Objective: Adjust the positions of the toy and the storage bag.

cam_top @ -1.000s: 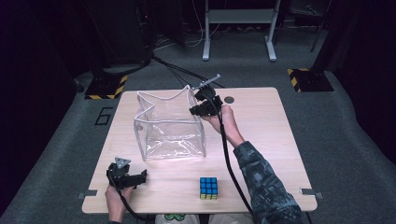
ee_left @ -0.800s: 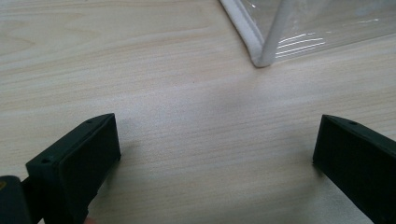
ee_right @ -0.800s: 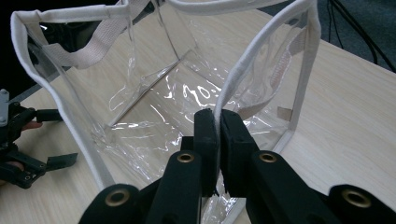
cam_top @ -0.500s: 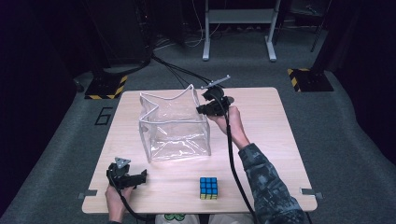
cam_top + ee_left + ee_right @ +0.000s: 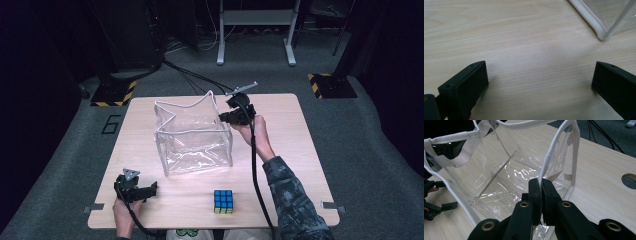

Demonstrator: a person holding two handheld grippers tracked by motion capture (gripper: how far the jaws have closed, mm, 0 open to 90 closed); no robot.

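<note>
Wooden table, clear bag rim pinched in right tool

A clear plastic bag with white trim stood open at the middle of the wooden table. At its two o'clock edge the right gripper pinched the rim. A colour cube lay at five o'clock; the left gripper rested at seven o'clock, apart.

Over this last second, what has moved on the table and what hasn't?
The right tool, clamped on the clear bag's white rim, has drawn that edge to the right in the high view, widening the bag's mouth. The left tool stayed open above the table; the puzzle cube has not moved.
</note>
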